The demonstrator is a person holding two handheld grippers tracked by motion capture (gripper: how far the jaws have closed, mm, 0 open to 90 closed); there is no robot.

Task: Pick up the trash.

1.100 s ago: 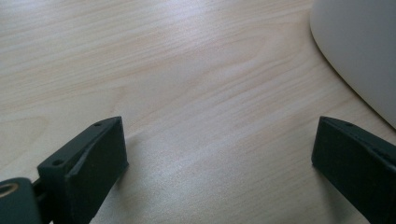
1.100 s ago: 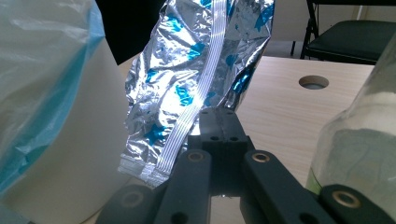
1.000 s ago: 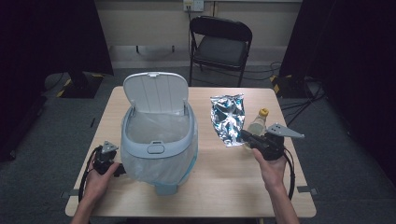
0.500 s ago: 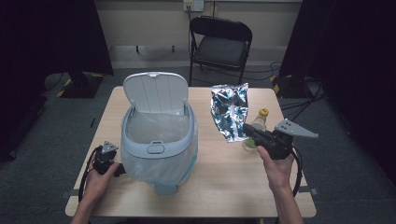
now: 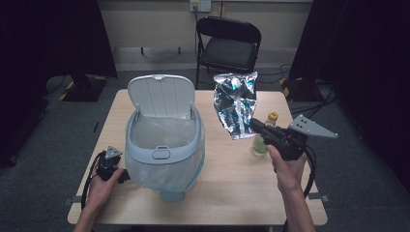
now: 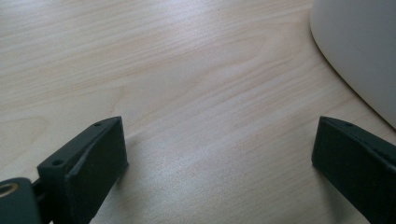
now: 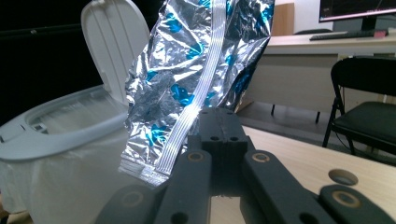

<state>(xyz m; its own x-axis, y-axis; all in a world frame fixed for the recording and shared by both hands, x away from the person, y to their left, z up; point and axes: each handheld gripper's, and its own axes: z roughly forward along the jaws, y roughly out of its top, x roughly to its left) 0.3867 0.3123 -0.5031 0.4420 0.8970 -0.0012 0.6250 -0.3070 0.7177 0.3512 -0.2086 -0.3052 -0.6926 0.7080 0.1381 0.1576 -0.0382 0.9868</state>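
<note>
Here, wooden table (image 5: 232, 193) carries all items; folding chair (image 5: 228, 46) stands behind far edge. White bin (image 5: 164, 145), lid up, clear liner inside, sits left of ctr; liner hangs over rim and down the sides. Crumpled foil bag (image 5: 236, 104), silver w/ blue print, is held upright in the air, right of bin, above table. Right gripper (image 5: 256, 126) has jaws closed on bag's lower edge; right gripper view shows seam strip (image 7: 196, 107) running down to the pinch pt; right hand (image 5: 285, 169) grips handle. Left gripper (image 6: 219, 158) rests on table at bin's front-left, just beside bin wall; jaws wide apart, nothing between. Small bottle (image 5: 263, 140), yellow cap, stands behind right gripper.
</note>
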